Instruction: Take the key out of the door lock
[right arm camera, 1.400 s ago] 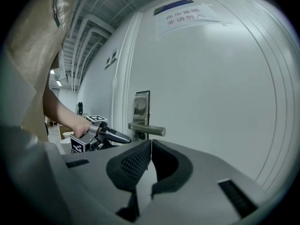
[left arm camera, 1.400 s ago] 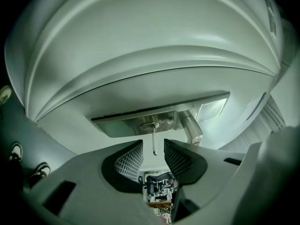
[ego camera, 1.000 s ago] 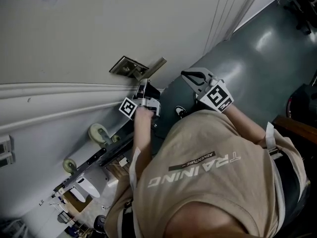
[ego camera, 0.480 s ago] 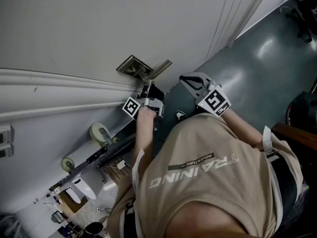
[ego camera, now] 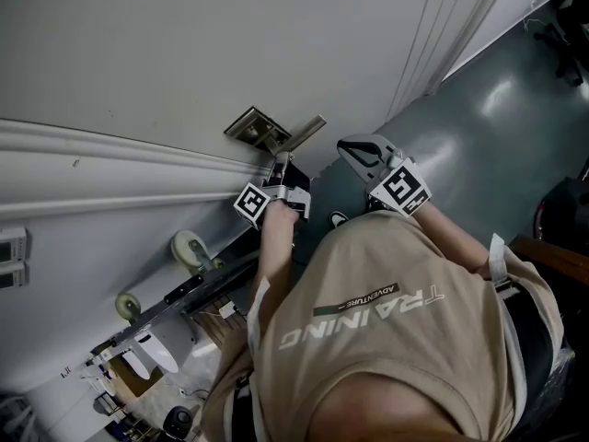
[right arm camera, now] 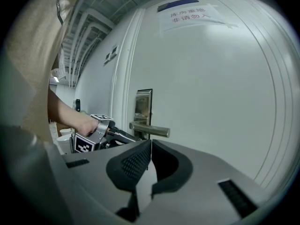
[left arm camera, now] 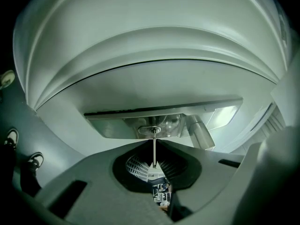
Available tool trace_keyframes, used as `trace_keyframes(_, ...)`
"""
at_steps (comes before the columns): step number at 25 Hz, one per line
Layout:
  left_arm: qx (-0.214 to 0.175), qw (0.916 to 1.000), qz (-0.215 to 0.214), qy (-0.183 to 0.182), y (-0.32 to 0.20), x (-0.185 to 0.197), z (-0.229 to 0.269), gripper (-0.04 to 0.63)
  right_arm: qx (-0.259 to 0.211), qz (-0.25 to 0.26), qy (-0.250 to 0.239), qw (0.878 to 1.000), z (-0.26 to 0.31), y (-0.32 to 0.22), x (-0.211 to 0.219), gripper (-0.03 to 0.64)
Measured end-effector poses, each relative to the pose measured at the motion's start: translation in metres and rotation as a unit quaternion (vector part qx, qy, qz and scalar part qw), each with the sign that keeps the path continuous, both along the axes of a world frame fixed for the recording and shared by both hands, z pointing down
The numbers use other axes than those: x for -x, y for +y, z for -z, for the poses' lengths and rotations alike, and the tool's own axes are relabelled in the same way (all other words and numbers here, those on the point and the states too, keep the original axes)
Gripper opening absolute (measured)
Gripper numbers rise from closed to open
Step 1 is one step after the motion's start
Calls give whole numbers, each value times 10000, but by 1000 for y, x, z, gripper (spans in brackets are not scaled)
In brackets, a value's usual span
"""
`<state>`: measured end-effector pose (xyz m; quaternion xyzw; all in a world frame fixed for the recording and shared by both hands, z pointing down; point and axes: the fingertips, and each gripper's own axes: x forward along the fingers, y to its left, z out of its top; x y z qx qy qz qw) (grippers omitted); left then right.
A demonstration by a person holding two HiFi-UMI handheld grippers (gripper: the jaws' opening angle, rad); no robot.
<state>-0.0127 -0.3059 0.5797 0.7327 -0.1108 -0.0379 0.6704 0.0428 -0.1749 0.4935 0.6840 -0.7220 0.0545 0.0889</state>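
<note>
Slim silver metal key (left arm camera: 154, 153) stands edge-on as a thin bright line, its far end meeting the keyhole in the brushed steel lock plate (left arm camera: 140, 126) on the white door (ego camera: 184, 44). How deep the blade sits I cannot tell. Its near end lies between the ribbed black pads of the left tool (left arm camera: 155, 143), which is clamped on it.

The main risk, as I judge it, is a pull that is not straight along the blade. That could make the key bind in the cylinder or bend. If the key is not turned to its release position, it would simply refuse to come out. The grip is on a narrow edge, so the key might slip free and drop to the floor. The steel lever handle (left arm camera: 200, 131) sits just beside the keyhole and could be knocked.

The right tool (right arm camera: 150, 158) is held back from the door, pads pressed together on nothing.
</note>
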Motion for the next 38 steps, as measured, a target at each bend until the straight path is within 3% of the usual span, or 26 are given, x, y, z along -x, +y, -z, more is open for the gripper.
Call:
trace_keyframes(3,41,9999,-122,32,1,-3,5,25,-32,44,-1,10000,0,-5,-3,15)
trace_keyframes(7,561,9964,-59,639,1,-4,7,25,-43,75,-43,10000,-2,-10,-7,15)
trace_keyframes(9,255,9989,-84,380,1,-3,5,25,-33,111,-53,9999,-2,-11,-9,15)
trace_keyframes(11,-286,9992,-156,-234,0,-1,2,25,-34,151,-62,9999,-3,-13,-10,15)
trace_keyframes(12,-308,9990,-134,-297,1,-1,3,25,-38,164,-73,9998,-3,-14,-11,15)
trace_keyframes(15,162,9995,-82,270,4,-1,6,23,-48,188,-107,9998,-4,-16,-12,15)
trace_keyframes(17,232,9989,-131,389,5,0,5,23,-45,224,-120,9997,-5,-16,-13,14)
trace_keyframes(26,270,9995,51,170,9,0,7,23,-34,603,-230,9979,-4,-21,-13,14)
trace_keyframes(33,202,9987,242,393,24,12,8,23,-93,1036,-352,9940,-12,-22,-14,14)
trace_keyframes(38,130,9990,270,337,48,22,7,23,-60,1240,-449,9912,-24,-22,-13,15)
